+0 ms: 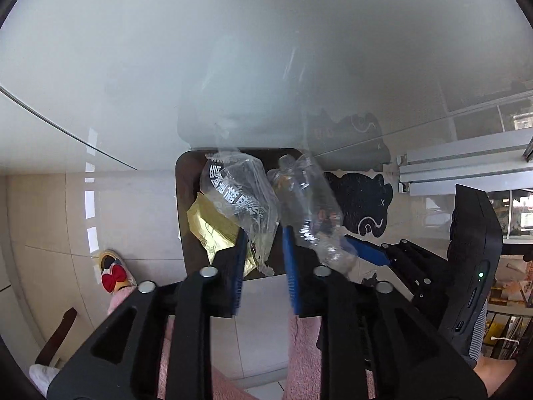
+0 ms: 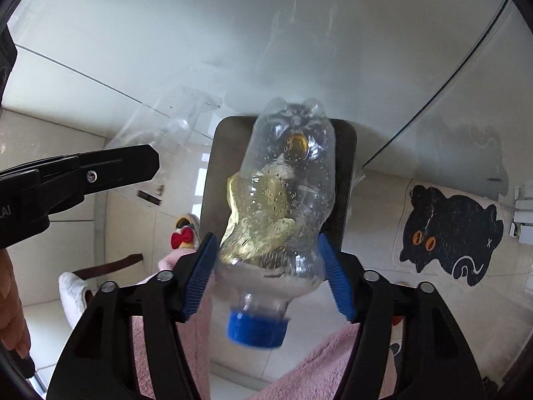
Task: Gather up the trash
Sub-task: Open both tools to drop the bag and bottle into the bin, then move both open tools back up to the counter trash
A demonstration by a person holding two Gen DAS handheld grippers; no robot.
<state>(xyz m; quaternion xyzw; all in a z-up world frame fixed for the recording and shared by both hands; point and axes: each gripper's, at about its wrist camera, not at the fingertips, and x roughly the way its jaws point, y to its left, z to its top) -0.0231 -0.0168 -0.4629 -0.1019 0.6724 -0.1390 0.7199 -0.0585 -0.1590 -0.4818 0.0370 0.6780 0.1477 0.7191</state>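
My right gripper (image 2: pixel 268 260) is shut on a crushed clear plastic bottle (image 2: pixel 283 200) with a blue cap (image 2: pixel 256 330), held over a dark bin (image 2: pixel 346 173) on the floor. The bottle (image 1: pixel 309 206) and the right gripper's blue fingers (image 1: pixel 366 250) also show in the left wrist view. My left gripper (image 1: pixel 265 256) is open. A clear plastic bag with white print (image 1: pixel 240 200) hangs between its fingers over the bin (image 1: pixel 183 206); I cannot tell if it touches them. A yellow wrapper (image 1: pixel 213 230) lies in the bin.
A glass tabletop (image 1: pixel 233 50) fills the upper view. A black cat mat (image 2: pixel 449 233) lies on the tiled floor to the right. A slipper with a red bow (image 1: pixel 113 273) is at the left. A chair leg (image 1: pixel 56 336) is at lower left.
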